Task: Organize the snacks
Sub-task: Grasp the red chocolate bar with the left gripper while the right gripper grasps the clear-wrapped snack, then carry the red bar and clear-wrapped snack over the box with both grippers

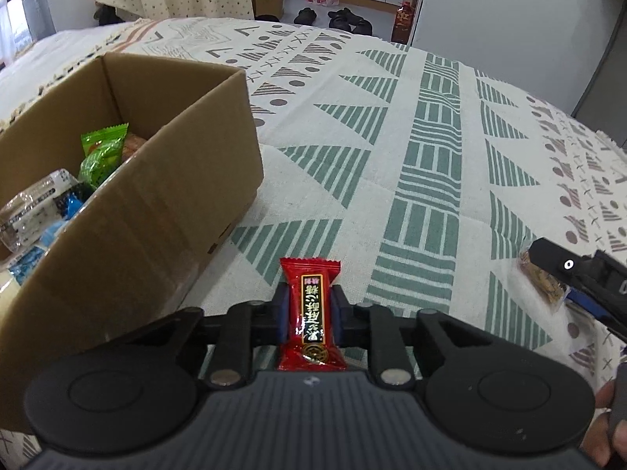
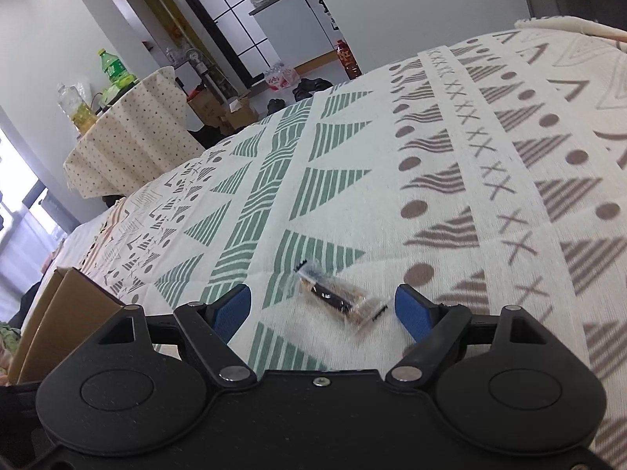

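My left gripper (image 1: 310, 305) is shut on a red snack packet (image 1: 311, 313) with black and gold lettering, held just right of the cardboard box (image 1: 156, 211). The box holds a green packet (image 1: 101, 152), a clear wrapped snack (image 1: 31, 207) and blue packets (image 1: 70, 203). My right gripper (image 2: 324, 311) is open, its blue pads on either side of a clear-wrapped brown snack bar (image 2: 337, 297) lying on the patterned cloth. That bar (image 1: 542, 282) and the right gripper (image 1: 564, 274) also show at the right edge of the left wrist view.
A cream cloth with green and brown triangle patterns (image 1: 392, 137) covers the surface. The box's corner (image 2: 58, 305) shows at the left of the right wrist view. Beyond the edge stand a dotted-cloth table (image 2: 129, 141) with bottles, shoes (image 1: 345, 19) and floor boxes.
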Motion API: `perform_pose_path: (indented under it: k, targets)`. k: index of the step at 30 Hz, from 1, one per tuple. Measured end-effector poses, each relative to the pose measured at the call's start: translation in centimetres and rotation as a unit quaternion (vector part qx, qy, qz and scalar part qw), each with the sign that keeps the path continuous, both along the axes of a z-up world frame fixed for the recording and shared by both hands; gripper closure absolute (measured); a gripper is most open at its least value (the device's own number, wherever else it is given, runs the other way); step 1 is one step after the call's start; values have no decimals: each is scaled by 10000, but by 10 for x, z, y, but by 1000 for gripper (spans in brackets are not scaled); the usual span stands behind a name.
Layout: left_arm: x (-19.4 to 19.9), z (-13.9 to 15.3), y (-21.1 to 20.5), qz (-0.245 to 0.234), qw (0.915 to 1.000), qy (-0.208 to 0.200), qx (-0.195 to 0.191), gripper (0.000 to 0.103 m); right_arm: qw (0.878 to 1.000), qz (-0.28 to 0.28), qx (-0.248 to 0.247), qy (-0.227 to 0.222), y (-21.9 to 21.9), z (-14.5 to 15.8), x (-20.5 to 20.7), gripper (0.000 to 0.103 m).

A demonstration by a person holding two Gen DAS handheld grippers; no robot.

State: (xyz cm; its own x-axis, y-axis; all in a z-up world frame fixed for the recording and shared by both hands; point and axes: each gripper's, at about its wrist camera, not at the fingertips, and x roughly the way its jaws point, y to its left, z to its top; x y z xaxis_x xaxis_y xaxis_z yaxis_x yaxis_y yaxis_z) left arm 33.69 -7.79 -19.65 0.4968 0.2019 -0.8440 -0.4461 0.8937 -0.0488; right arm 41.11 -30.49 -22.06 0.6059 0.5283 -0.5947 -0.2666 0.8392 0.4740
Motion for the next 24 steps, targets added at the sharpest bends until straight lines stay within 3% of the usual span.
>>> perform_pose_path:
  k: [3,6,11,16,24]
  targets:
    - [-2,2,2,3,9999,-42,-133,85,9999,24,-92,-40,3,1,2,24]
    - [-5,2,3,-7,9996,-84,-256,85,9992,79,-381,-55,9,3,0,35]
    - [-10,4,3,-52,9992,-123,-389,85,9967,193,-784,127,15,7,-9,75]
    - [-18,12,4,-116,9983,-206,-524,85,9952,112,-937,254,17,13,-22,84]
    - [-37,34,7,-233,9961,-426,-731,85,9948,-165,-937,352,14,38,-52,86]
